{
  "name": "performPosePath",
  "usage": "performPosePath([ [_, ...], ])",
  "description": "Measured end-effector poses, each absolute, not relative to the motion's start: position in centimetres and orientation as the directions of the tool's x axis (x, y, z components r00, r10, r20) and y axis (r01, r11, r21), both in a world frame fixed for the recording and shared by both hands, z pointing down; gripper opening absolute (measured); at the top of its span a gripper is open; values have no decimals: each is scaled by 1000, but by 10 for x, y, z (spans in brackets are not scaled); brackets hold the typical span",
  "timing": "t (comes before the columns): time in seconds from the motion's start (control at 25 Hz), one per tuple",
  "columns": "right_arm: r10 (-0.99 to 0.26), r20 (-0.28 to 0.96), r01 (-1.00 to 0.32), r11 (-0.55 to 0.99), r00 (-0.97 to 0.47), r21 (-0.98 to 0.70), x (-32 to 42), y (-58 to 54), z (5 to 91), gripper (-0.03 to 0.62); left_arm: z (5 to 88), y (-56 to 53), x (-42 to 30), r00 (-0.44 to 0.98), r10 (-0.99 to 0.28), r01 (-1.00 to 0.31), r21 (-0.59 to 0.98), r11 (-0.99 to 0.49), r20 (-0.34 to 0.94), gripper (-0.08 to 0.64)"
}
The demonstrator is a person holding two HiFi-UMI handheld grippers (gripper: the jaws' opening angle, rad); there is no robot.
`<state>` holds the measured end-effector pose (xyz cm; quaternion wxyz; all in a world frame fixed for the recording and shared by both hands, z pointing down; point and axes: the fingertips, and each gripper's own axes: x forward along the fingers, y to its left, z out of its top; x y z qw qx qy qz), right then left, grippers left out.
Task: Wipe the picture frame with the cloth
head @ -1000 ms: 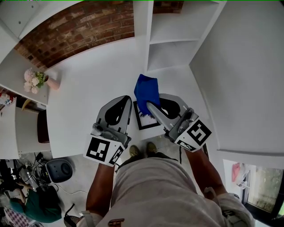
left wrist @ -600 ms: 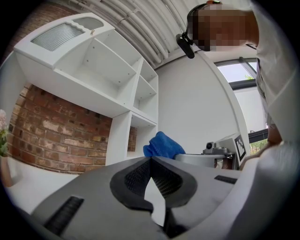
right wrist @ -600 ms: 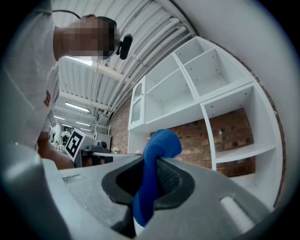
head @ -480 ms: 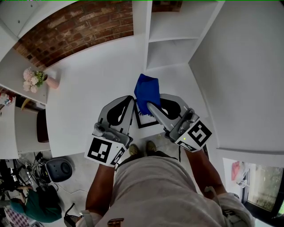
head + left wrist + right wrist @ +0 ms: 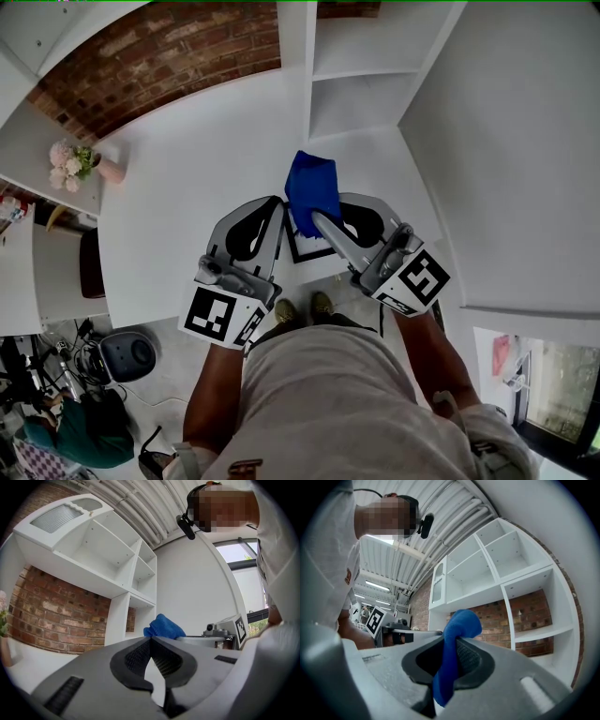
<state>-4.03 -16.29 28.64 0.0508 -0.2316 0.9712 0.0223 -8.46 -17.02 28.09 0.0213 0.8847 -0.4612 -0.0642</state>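
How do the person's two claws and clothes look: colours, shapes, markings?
The left claw and the right claw are light grey plastic with broad jaws and black ribbed pads. Behind them, the left cube and right cube are white with black square markers. The person wears a pale short-sleeved shirt.

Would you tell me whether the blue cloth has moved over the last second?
No; the blue cloth in the right gripper still sits just below the shelf upright.

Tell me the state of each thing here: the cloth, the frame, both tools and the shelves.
Cloth: bunched up, pinched at one end.
Frame: between the tools, upper part covered by cloth.
Left tool: shut.
Right tool: shut on cloth.
Shelves: empty.
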Motion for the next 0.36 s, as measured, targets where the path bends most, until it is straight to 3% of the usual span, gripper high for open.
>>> performPosePath([
  [0.36,-444,-111,-450,893,-889,24,-42,-159,283,46,276,-164,-85,562,-821,-816,94,-570,-99,0],
])
